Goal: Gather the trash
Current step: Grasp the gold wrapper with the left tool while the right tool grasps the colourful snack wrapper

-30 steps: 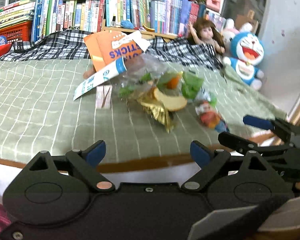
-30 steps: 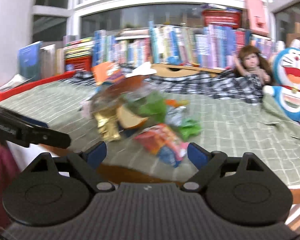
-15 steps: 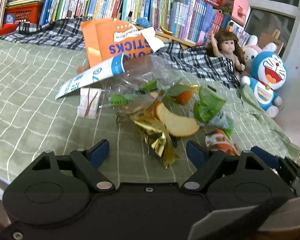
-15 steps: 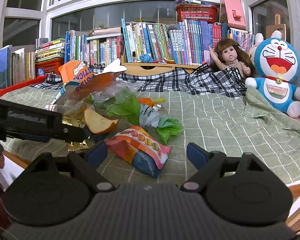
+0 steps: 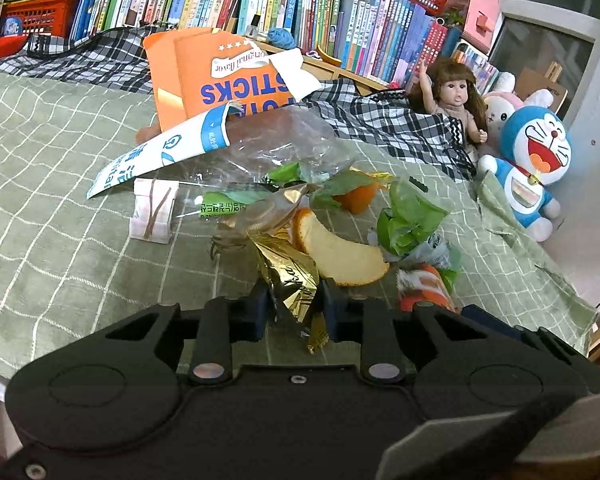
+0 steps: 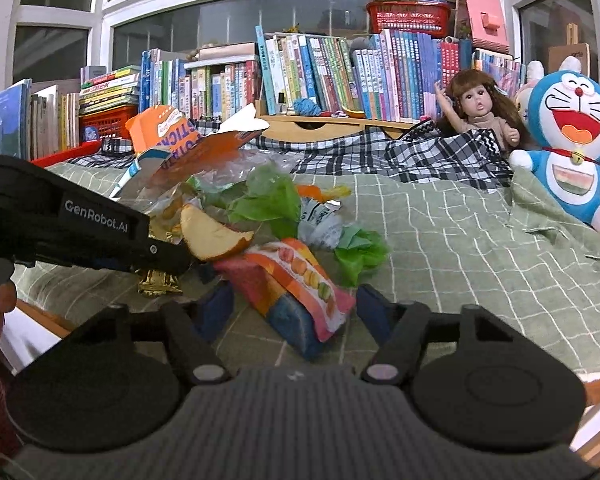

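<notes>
Trash lies piled on a green checked cover (image 5: 60, 208). My left gripper (image 5: 294, 312) is shut on a crumpled gold wrapper (image 5: 292, 280) at the pile's near edge. A pale fruit slice (image 5: 340, 256) rests just behind it. In the right wrist view the left gripper (image 6: 168, 258) reaches in from the left over the gold wrapper (image 6: 156, 282). My right gripper (image 6: 295, 312) is open, partly narrowed, its fingers either side of a colourful snack packet (image 6: 296, 280) that lies flat. Green wrappers (image 6: 268, 200) sit behind it.
An orange sticks box (image 5: 220, 76), a white-blue carton (image 5: 160, 152), a clear bag (image 5: 268, 148) and a small white packet (image 5: 152, 216) lie further back. A doll (image 5: 456, 100) and a blue plush (image 5: 536, 160) sit at the right. Books line the back.
Both grippers moved forward into the pile. The left one went from wide open to shut on the gold wrapper. The right one's fingers narrowed around the snack packet.
</notes>
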